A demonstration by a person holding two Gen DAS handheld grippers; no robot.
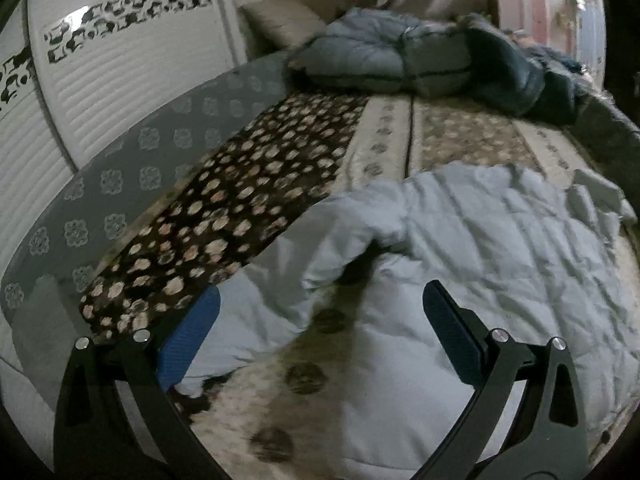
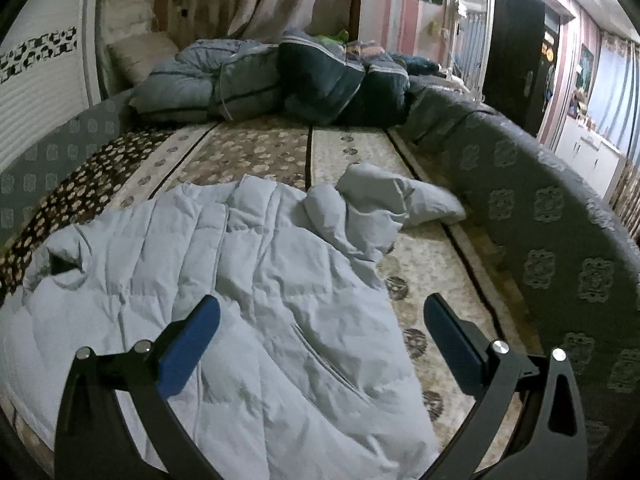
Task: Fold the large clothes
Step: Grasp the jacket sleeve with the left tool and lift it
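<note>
A pale grey-blue quilted puffer jacket [image 2: 248,280] lies spread and crumpled on the patterned bed cover [image 2: 256,152]. One sleeve [image 2: 400,200] sticks out toward the right bolster. In the left wrist view the same jacket [image 1: 480,264] fills the lower right, with a sleeve opening [image 1: 360,272] bunched near the middle. My left gripper [image 1: 320,300] hovers open above that sleeve area, nothing between its blue pads. Over the jacket's lower right edge my right gripper [image 2: 322,312] also stands open and empty.
Folded blue and dark quilts [image 2: 280,80] are piled at the far end of the bed, beside a pale pillow [image 2: 140,56]. A grey patterned bolster [image 2: 540,208] rims the right side, another [image 1: 120,176] the left. A white wardrobe [image 1: 120,60] stands at left.
</note>
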